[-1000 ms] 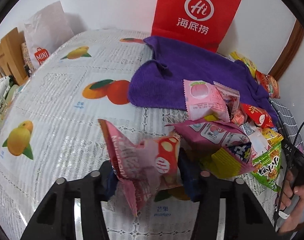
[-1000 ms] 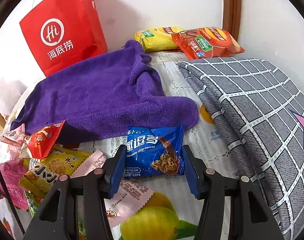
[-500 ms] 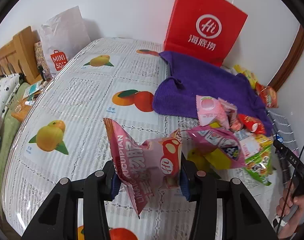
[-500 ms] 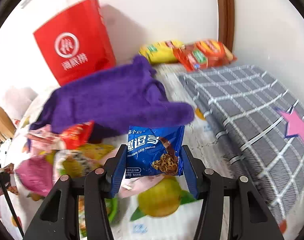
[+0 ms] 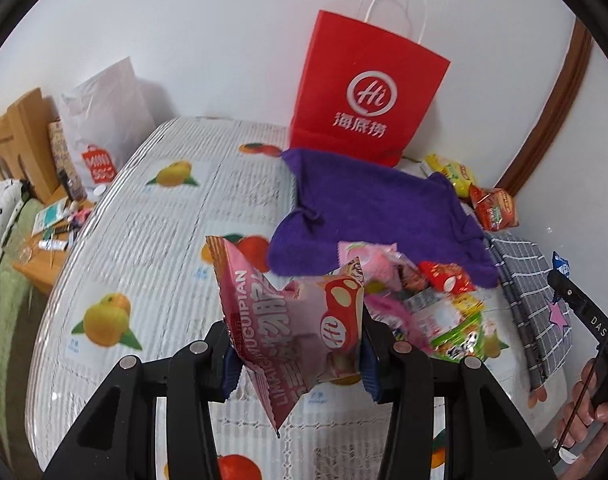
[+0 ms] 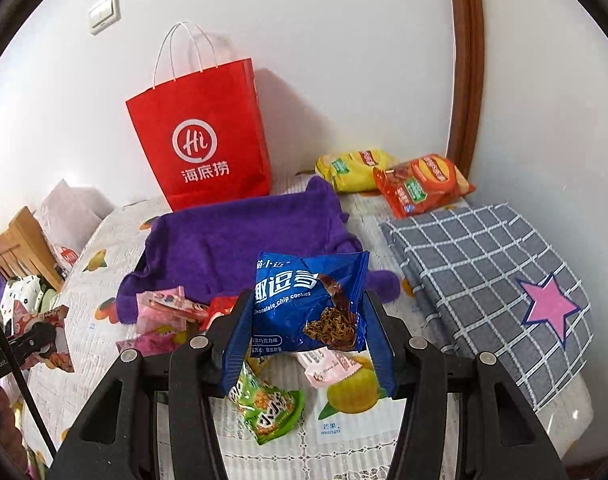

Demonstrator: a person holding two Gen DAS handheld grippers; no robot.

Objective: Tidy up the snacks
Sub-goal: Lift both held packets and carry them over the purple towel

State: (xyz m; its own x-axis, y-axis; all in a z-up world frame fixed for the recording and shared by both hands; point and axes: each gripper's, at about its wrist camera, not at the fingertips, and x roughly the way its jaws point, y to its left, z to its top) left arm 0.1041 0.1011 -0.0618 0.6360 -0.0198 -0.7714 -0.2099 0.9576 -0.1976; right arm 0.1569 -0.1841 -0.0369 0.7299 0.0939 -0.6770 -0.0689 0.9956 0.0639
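Two snack packets lifted, most of the pile not yet sorted

The left gripper (image 5: pixel 296 354) has its jaws closed partway on a crumpled pink packet (image 5: pixel 292 320), held clear above the fruit-print tablecloth (image 5: pixel 152 240); the right gripper (image 6: pixel 307 344) likewise pinches a blue cookie packet (image 6: pixel 309 312) by its sides, raised over the near edge of the purple towel (image 6: pixel 240 240). The task looks early: a loose heap of snacks (image 5: pixel 427 300) lies on the cloth just near of the towel, a green packet (image 6: pixel 270 404) sits below the right gripper, and a yellow bag (image 6: pixel 353 168) and an orange bag (image 6: pixel 421 184) rest far right against the wall. The red paper bag (image 6: pixel 208 140) stands upright behind the towel, probably the destination; what it holds is hidden.
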